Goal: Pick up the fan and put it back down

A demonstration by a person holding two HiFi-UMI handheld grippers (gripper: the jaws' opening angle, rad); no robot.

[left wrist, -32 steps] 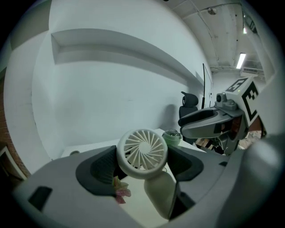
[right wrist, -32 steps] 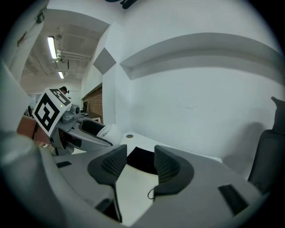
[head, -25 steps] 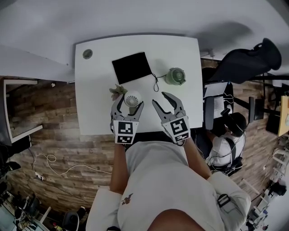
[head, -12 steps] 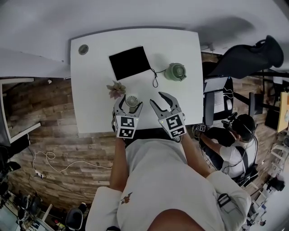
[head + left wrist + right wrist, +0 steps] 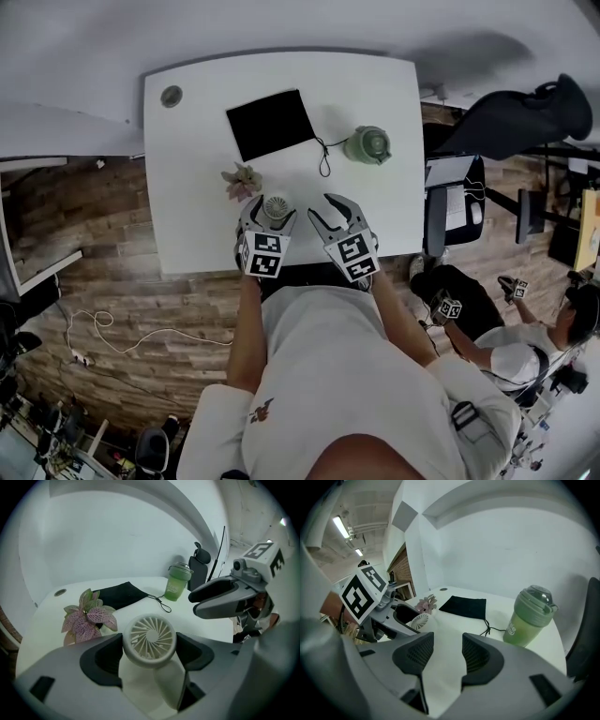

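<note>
The small white fan [image 5: 276,205] has its round grille head [image 5: 150,639] between the jaws of my left gripper [image 5: 272,210], and both pads press on its sides. It hangs low over the front of the white table [image 5: 187,225]; I cannot tell whether its base touches. My right gripper [image 5: 323,206] hovers just to the right of it, jaws apart with nothing between them [image 5: 447,653]. The right gripper view also shows the fan [image 5: 421,620] in the left gripper [image 5: 393,616].
A pink-leaved plant [image 5: 242,178] stands just behind the fan on the left. A black pouch [image 5: 272,124] with a cord lies farther back, a green bottle [image 5: 367,145] at the back right. A person [image 5: 525,347] crouches on the floor at the right.
Both grippers have sunk toward the table, the left one carrying the fan down with it. The person at the right has moved farther away.
</note>
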